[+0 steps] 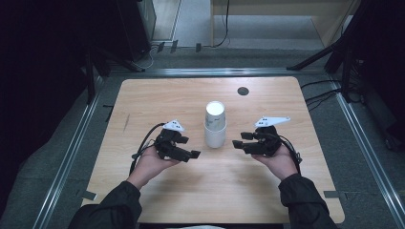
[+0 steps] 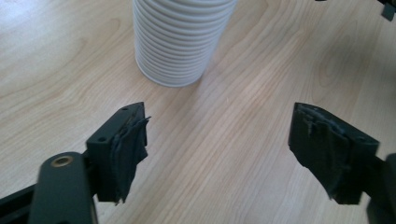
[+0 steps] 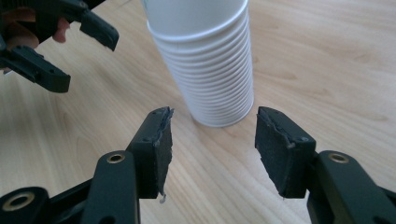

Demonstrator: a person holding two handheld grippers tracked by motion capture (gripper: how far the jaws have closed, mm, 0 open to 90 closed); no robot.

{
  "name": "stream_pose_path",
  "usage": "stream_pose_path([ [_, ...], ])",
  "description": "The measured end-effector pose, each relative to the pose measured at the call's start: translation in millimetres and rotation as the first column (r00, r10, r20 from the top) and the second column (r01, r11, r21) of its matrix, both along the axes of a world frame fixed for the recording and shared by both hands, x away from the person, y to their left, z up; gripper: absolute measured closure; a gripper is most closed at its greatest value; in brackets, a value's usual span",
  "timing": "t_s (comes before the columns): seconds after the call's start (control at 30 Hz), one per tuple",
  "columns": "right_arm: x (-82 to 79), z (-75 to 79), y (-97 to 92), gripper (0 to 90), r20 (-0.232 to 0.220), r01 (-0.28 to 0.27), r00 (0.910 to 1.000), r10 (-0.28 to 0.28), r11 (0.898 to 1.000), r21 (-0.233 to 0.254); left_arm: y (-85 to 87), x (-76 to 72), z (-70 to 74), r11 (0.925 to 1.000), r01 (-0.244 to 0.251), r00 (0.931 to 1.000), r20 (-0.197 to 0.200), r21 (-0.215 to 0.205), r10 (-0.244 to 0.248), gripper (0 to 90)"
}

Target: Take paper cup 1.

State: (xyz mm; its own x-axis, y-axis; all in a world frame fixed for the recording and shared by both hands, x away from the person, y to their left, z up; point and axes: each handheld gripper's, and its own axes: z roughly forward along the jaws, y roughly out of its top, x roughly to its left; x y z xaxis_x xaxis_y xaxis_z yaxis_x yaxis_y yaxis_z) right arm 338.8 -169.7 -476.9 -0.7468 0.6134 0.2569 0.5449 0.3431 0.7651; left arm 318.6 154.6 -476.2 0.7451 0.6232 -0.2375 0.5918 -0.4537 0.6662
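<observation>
The left gripper (image 1: pixel 190 153) hangs low over the table (image 1: pixel 143 100), its jaws spread wide with nothing between them — bare wood shows in the gap in the left gripper view (image 2: pixel 217 149). It points toward the cups (image 1: pixel 215 125), a white nested stack that stands upright just ahead of it and a little to the left of the gap in that view (image 2: pixel 180 42), near but not touching. The right gripper (image 1: pixel 237 141) faces the stack from the other side, its jaws also apart and holding nothing; in the right gripper view (image 3: pixel 212 149) the gap is narrower than the left one's, and the cups (image 3: pixel 208 65) stand just beyond the pads, in line with the gap, clear of both. From above, the stack sits between the two grippers, slightly farther from the person than either, near the middle of the table. Each hand — left (image 1: pixel 150 164), right (image 1: pixel 279 162) — cradles its gripper from below. A small dark disc (image 1: pixel 243 91) lies on the table's far side, well apart from the cups.
</observation>
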Motion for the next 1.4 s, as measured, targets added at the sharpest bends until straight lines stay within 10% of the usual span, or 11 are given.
stream_pose_path([
  [0.2, 0.1, 0.8, 0.2, 45.0, -0.015, -0.033, 0.9993, 0.033, 0.999, -0.015, 7.8, 3.5, 6.1, 0.9981, -0.003, 1.0000, 0.003, -0.062, 0.003, 24.4],
  [0.83, -3.0, 9.6, -8.4, 56.1, 0.050, -0.082, 0.9951, 0.085, 0.994, -0.074, 14.2, 2.6, 8.3, 0.9990, 0.019, 0.9995, 0.024, -0.040, -0.018, 23.6],
  [1.4, -1.5, 15.0, -14.4, 49.8, -0.012, -0.154, 0.9881, 0.153, 0.985, -0.081, 19.1, 0.6, 4.8, 0.9991, 0.041, 0.9987, 0.030, -0.011, -0.040, 25.1],
])
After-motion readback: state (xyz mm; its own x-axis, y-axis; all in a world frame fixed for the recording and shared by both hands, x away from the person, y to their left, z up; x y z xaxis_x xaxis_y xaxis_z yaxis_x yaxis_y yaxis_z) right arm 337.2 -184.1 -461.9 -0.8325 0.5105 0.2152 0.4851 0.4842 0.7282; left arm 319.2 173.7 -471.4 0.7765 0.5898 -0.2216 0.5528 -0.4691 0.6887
